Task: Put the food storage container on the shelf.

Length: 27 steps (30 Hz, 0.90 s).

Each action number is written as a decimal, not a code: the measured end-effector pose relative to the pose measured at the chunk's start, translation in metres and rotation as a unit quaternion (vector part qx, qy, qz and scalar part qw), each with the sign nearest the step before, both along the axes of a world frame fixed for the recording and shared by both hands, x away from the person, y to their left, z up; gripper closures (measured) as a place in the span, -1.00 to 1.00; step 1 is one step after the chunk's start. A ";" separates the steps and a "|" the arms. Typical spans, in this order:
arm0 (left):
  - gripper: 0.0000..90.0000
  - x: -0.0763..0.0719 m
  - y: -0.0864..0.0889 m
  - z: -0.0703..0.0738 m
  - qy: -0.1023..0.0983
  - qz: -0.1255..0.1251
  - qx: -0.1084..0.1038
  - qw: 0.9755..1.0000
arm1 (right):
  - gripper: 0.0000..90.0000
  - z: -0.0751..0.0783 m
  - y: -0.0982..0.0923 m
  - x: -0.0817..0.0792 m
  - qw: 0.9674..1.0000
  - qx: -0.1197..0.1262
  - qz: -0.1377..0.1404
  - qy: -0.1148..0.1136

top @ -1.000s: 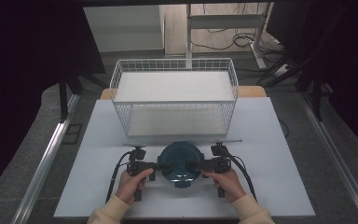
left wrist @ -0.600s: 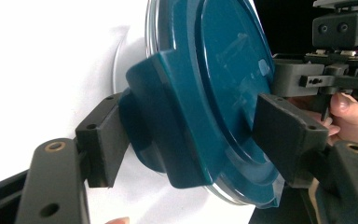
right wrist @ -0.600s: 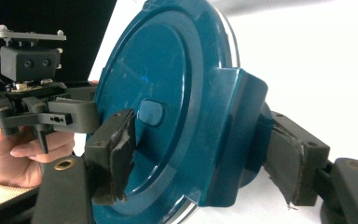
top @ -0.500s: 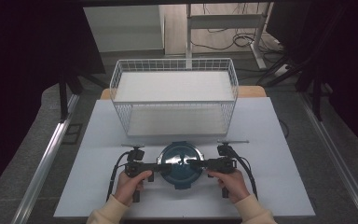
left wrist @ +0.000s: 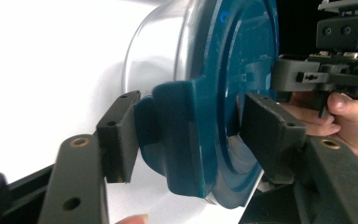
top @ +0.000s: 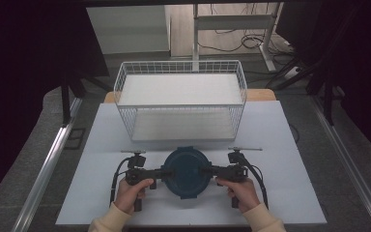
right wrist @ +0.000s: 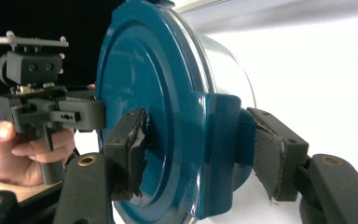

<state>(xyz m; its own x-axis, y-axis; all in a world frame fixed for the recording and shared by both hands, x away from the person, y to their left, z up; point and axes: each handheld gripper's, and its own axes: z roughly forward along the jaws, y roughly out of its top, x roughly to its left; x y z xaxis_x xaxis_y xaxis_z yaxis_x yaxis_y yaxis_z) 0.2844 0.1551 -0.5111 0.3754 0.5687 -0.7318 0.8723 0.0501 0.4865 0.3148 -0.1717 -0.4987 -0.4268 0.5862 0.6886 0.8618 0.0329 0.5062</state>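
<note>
A round container with a dark teal lid point(top: 187, 172) sits on the white counter point(top: 290, 145), just in front of the empty white wire basket point(top: 181, 99). The left hand-held gripper point(top: 160, 174) has just been closing and is clamped on the latch tab at the lid's left edge; the right hand-held gripper point(top: 211, 171) has also been closing, its jaws straddling the opposite tab and seemingly pressing it, though the contact is hard to judge. Gripping both tabs from opposite sides suits steadying or lifting the container evenly. No brand, label or writing can be read on the lid.
</note>
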 end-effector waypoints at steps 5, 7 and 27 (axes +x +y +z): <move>-0.08 0.000 0.002 0.001 -0.003 0.000 -0.001 1.000 | -0.09 0.004 0.003 -0.003 1.000 -0.013 0.009 -0.019; -0.08 -0.001 0.002 0.002 -0.006 0.001 -0.003 1.000 | -0.09 0.005 0.003 -0.004 1.000 -0.013 0.010 -0.026; -0.09 -0.020 0.005 0.044 -0.087 -0.001 -0.003 0.996 | -0.09 0.051 0.007 -0.024 0.989 -0.025 0.029 -0.144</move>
